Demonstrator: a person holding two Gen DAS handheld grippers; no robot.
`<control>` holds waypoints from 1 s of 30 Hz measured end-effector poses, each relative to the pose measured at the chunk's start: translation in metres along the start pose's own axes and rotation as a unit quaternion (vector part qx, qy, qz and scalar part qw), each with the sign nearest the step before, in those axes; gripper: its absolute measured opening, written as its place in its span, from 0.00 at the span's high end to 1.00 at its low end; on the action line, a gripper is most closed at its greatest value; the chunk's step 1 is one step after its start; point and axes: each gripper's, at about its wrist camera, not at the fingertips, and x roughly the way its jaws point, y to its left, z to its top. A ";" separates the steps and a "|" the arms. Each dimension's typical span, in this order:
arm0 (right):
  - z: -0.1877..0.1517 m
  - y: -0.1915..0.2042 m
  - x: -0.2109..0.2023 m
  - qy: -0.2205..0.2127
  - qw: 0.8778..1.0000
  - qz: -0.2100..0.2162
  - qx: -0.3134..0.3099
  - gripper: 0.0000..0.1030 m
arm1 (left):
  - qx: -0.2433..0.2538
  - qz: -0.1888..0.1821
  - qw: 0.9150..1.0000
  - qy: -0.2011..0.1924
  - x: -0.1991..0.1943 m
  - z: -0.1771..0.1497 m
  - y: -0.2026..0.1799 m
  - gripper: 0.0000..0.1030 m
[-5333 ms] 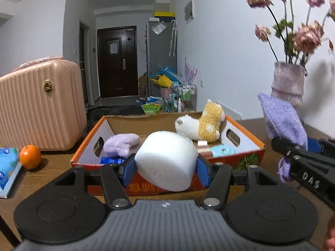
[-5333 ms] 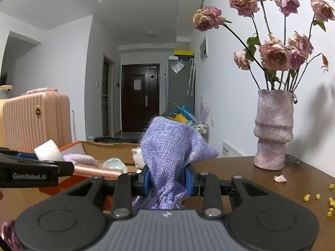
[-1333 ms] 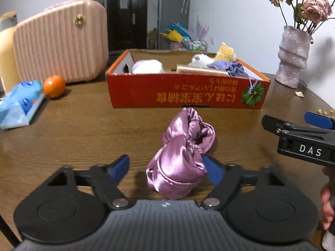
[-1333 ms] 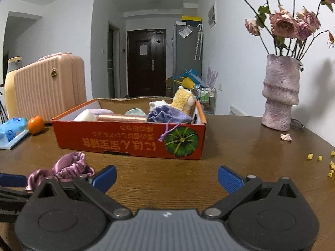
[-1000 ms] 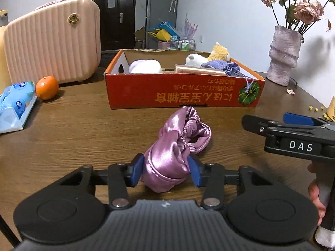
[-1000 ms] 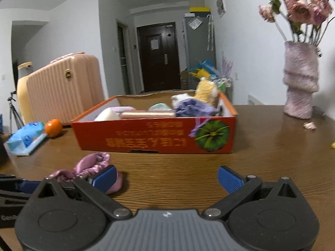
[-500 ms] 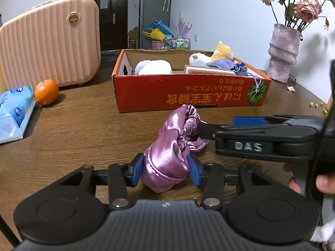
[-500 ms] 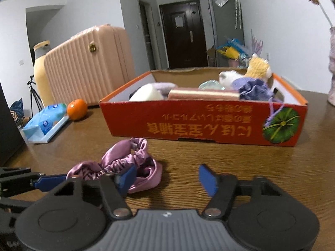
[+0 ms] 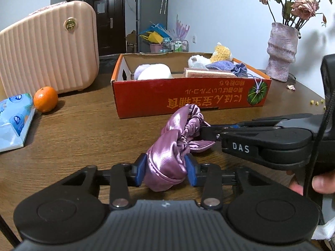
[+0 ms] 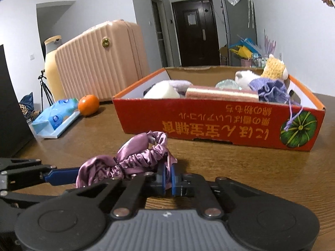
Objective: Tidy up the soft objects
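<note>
A pink satin cloth (image 9: 173, 146) with a ruffled elastic edge lies on the brown table in front of the red cardboard box (image 9: 188, 102). My left gripper (image 9: 165, 169) has its blue pads pressed on the cloth's near bunch, and its jaws are closing tighter. My right gripper (image 9: 207, 132) comes in from the right and pinches the ruffled far end. In the right wrist view the right gripper (image 10: 167, 177) is shut, with a thin fold of the satin cloth (image 10: 134, 159) between its pads. A left finger (image 10: 60, 174) shows at the cloth's other end.
The red box (image 10: 219, 123) holds a white sponge (image 9: 155, 73), a plush toy (image 9: 219, 54) and a purple pouch (image 9: 226, 65). A pink suitcase (image 9: 48, 48), an orange (image 9: 45, 99) and a tissue pack (image 9: 14, 119) stand left. A vase (image 9: 281, 52) is far right.
The sponge and the purple pouch left the grippers and now lie in the box. The left gripper closed on the satin cloth. The right gripper swung in and shut on its far end.
</note>
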 end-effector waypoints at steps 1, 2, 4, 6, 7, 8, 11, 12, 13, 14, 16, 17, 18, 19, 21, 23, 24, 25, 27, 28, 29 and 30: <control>0.000 0.000 -0.002 -0.005 1.000 0.000 -0.001 0.95 | 0.000 0.001 1.000 -0.002 -0.001 0.000 0.000 0.64; 0.001 0.001 -0.004 -0.010 1.000 -0.001 -0.004 0.95 | 0.000 0.002 1.000 -0.005 -0.001 0.001 0.000 0.65; 0.000 0.003 -0.008 -0.019 1.000 -0.002 -0.012 0.95 | -0.001 0.006 1.000 -0.010 -0.003 0.001 0.001 0.65; 0.000 0.005 -0.012 -0.031 0.999 -0.002 -0.023 0.95 | 0.001 0.009 1.000 -0.017 -0.004 0.002 0.001 0.66; 0.000 0.006 -0.014 -0.037 0.999 -0.001 -0.029 0.95 | 0.002 0.011 1.000 -0.022 -0.006 0.002 0.000 0.66; 0.000 0.006 -0.016 -0.044 0.998 0.000 -0.033 0.95 | 0.003 0.012 1.000 -0.026 -0.007 0.002 0.000 0.67; 0.001 0.007 -0.024 -0.067 0.996 -0.003 -0.051 0.95 | -0.001 0.011 0.999 -0.039 -0.012 0.003 0.001 0.67; 0.001 0.008 -0.027 -0.076 0.995 -0.004 -0.058 0.95 | -0.003 0.008 0.999 -0.042 -0.013 0.004 0.001 0.67; 0.001 0.009 -0.029 -0.083 0.995 -0.006 -0.063 0.95 | -0.004 0.007 0.999 -0.046 -0.015 0.005 0.001 0.67; 0.002 0.010 -0.031 -0.091 0.994 -0.007 -0.068 0.95 | -0.004 0.007 0.999 -0.050 -0.016 0.006 0.001 0.67; 0.002 0.011 -0.035 -0.105 0.992 -0.010 -0.075 0.95 | -0.003 0.008 0.998 -0.060 -0.019 0.008 0.000 0.67; 0.003 0.012 -0.037 -0.112 0.991 -0.011 -0.078 0.95 | -0.001 0.009 0.998 -0.066 -0.021 0.009 0.000 0.67; 0.004 0.011 -0.039 -0.119 0.990 -0.012 -0.079 0.95 | 0.001 0.010 0.997 -0.072 -0.022 0.010 -0.001 0.67; 0.005 0.010 -0.041 -0.127 0.989 -0.013 -0.080 0.95 | 0.002 0.010 0.997 -0.077 -0.024 0.011 -0.002 0.67; 0.007 0.009 -0.044 -0.140 0.987 -0.016 -0.080 0.95 | 0.005 0.011 0.996 -0.088 -0.027 0.014 -0.003 0.67; 0.011 0.006 -0.047 -0.154 0.985 -0.021 -0.079 0.95 | 0.007 0.010 0.995 -0.099 -0.028 0.018 -0.005 0.67; 0.013 0.005 -0.048 -0.162 0.983 -0.023 -0.079 0.95 | 0.009 0.011 0.994 -0.105 -0.029 0.020 -0.007 0.67; 0.015 0.003 -0.049 -0.169 0.982 -0.025 -0.078 0.95 | 0.012 0.011 0.994 -0.111 -0.029 0.023 -0.008 0.68; 0.020 -0.001 -0.051 -0.183 0.980 -0.033 -0.076 0.95 | 0.017 0.014 0.992 -0.124 -0.030 0.029 -0.012 0.70; 0.022 -0.004 -0.052 -0.190 0.978 -0.037 -0.074 0.95 | 0.018 0.015 0.991 -0.130 -0.029 0.032 -0.013 0.71; 0.024 -0.007 -0.052 -0.196 0.977 -0.041 -0.072 0.95 | 0.019 0.016 0.991 -0.135 -0.029 0.036 -0.015 0.73; 0.027 -0.010 -0.052 -0.201 0.976 -0.044 -0.069 0.95 | 0.018 0.016 0.990 -0.140 -0.028 0.040 -0.016 0.76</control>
